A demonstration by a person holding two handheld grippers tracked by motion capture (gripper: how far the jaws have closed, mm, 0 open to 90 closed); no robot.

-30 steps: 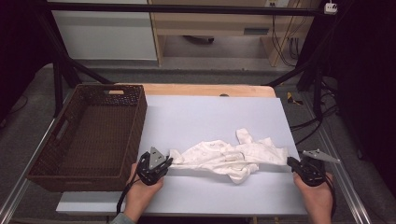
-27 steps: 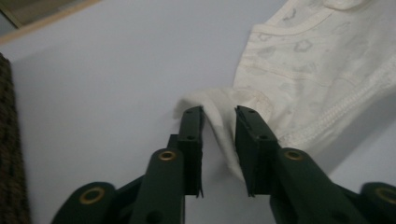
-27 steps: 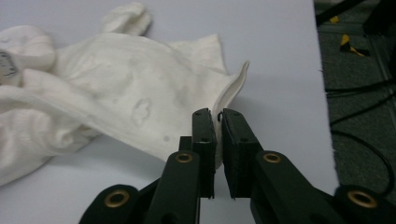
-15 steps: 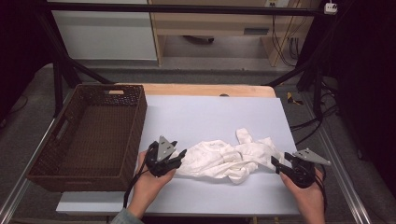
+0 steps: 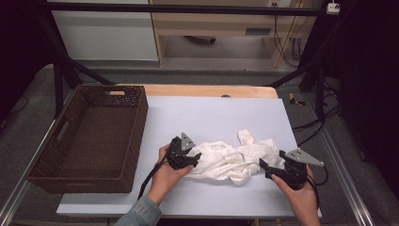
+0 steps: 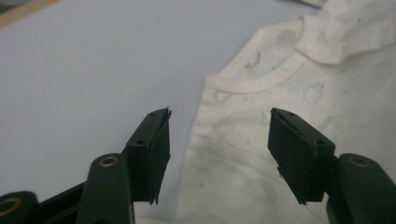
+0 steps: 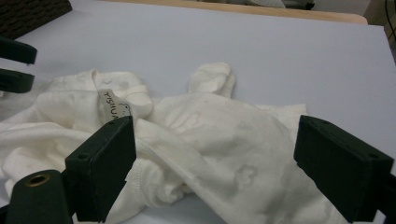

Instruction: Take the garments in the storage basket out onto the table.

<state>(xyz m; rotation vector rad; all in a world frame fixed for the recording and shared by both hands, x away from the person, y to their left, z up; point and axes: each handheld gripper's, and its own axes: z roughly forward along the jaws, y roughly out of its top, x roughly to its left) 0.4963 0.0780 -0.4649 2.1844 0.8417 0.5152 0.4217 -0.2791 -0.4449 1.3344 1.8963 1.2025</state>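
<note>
Clothing (image 5: pixel 233 160) lies crumpled on the desk (image 5: pixel 211 117) between both tongs, left (image 5: pixel 190 159) and right (image 5: pixel 267 170), whose jaws have just opened, released; closing now could pinch several bunched layers at once.

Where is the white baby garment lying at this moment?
In the high view, the white baby garment lies crumpled on the table's near-right part, between the left gripper and right gripper, right of the wicker basket.

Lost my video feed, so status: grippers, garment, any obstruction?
Left gripper and right gripper open, jaws just widened, nothing pinched. White garment crumpled on the table between them. Basket off to the left, nothing blocking.
</note>
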